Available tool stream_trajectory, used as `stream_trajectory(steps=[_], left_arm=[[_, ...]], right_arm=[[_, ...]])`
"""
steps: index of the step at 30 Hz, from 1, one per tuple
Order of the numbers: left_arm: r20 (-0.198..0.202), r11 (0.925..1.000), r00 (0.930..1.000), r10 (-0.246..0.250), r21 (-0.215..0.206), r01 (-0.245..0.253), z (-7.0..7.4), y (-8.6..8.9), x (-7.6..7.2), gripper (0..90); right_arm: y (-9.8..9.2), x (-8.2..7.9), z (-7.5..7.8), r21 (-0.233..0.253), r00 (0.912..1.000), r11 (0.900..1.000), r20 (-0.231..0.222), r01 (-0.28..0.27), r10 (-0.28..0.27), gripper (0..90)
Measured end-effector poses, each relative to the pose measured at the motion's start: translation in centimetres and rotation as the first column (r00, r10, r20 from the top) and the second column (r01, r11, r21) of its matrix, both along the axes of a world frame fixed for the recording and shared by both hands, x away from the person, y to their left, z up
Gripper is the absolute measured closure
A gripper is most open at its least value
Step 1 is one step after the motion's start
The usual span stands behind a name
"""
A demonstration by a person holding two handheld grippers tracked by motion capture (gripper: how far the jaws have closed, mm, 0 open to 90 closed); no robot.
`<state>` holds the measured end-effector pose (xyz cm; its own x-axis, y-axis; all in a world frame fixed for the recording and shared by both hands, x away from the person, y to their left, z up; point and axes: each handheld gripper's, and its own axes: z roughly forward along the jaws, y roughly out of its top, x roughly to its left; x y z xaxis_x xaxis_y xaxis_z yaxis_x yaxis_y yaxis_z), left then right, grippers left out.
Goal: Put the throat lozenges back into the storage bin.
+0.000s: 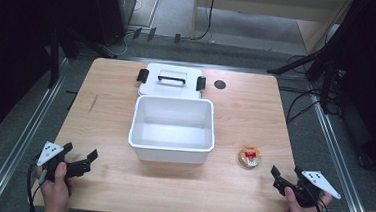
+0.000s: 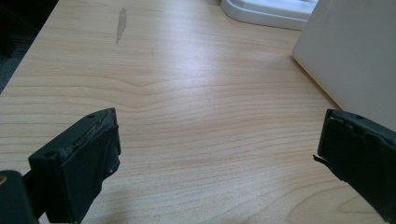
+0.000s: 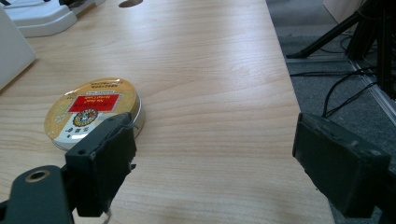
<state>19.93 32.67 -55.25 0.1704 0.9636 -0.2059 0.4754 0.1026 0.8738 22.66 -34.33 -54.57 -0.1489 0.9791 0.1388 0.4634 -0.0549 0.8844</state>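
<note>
Wooden table (image 1: 255, 115) bears a round gold tin (image 1: 249, 157) (red label).

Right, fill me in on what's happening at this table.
A person holds a gripper in each hand at the near edge of the table. The left gripper and right gripper are both open and empty. A round gold tin lies just ahead of the right one, beside an open white bin whose lid lies behind it.

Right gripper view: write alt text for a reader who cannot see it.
A round gold tin with a red label lies flat on a wooden table, just beyond the left jaw of the open right hand-held gripper. A white box's corner sits at the left edge, and cables trail over grey floor at right.
</note>
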Motion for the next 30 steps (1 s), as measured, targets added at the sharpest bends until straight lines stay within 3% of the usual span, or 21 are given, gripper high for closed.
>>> stream_trajectory(steps=[5, 11, 13, 14, 15, 20, 22, 24, 25, 27, 29, 30], left_arm=[[-0.002, 1.0000, 1.0000, 0.001, 0.006, -0.001, 0.0, 0.0, 0.0, 0.0], [-0.001, 1.0000, 1.0000, 0.003, 0.008, -0.003, 0.0, -0.1, 0.0, 0.0], [-0.002, 1.0000, 1.0000, 0.003, 0.007, -0.003, 0.0, -0.1, 0.0, 0.0], [-0.002, 1.0000, 1.0000, 0.003, 0.007, -0.003, 0.0, -0.1, 0.0, 0.0], [0.000, 1.0000, 1.0000, 0.003, 0.008, -0.003, 0.0, -0.1, 0.0, 0.0], [0.000, 1.0000, 1.0000, -0.001, 0.007, 0.001, 0.0, -0.1, -0.1, 0.0], [0.000, 1.0000, 1.0000, 0.000, 0.006, 0.000, 0.0, -0.1, -0.1, 0.0], [0.000, 1.0000, 1.0000, 0.001, 0.004, -0.001, 0.0, -0.1, -0.1, 0.0], [0.002, 1.0000, 1.0000, 0.000, 0.004, 0.000, 0.0, 0.0, -0.1, 0.0], [0.003, 1.0000, 1.0000, -0.001, 0.001, 0.001, 0.0, 0.0, -0.2, 0.0], [0.004, 1.0000, 1.0000, -0.001, -0.001, 0.001, 0.0, 0.0, -0.2, 0.0], [0.002, 1.0000, 1.0000, 0.000, 0.001, 0.000, 0.0, 0.0, -0.1, 0.0]], right_arm=[[0.3, 0.1, 0.1, -0.035, 0.9998, 0.999, -0.022, 0.002, -0.002, 13.6], [0.8, 0.4, 0.4, -0.029, 0.9987, 0.999, -0.048, -0.018, 0.016, 13.8], [1.3, 0.6, 1.1, -0.082, 0.9956, 0.996, -0.091, -0.028, 0.021, 15.9], [1.3, 0.6, 1.1, -0.082, 0.9956, 0.996, -0.091, -0.028, 0.021, 15.9], [1.5, 0.8, 1.7, -0.118, 0.9916, 0.992, -0.125, -0.049, 0.034, 15.9], [1.9, 1.0, 2.9, -0.146, 0.9792, 0.983, -0.183, -0.115, 0.088, 15.4], [2.1, 1.3, 3.6, -0.154, 0.9699, 0.978, -0.219, -0.143, 0.108, 14.7], [2.6, 1.8, 4.2, -0.174, 0.9503, 0.969, -0.287, -0.175, 0.121, 14.4], [2.6, 1.8, 4.2, -0.174, 0.9503, 0.969, -0.287, -0.175, 0.121, 14.4], [3.1, 2.3, 4.4, -0.193, 0.9223, 0.957, -0.362, -0.217, 0.136, 13.8], [3.5, 2.6, 4.4, -0.208, 0.9017, 0.949, -0.410, -0.238, 0.136, 13.5], [3.8, 2.9, 4.5, -0.222, 0.8842, 0.939, -0.444, -0.264, 0.144, 13.5]])
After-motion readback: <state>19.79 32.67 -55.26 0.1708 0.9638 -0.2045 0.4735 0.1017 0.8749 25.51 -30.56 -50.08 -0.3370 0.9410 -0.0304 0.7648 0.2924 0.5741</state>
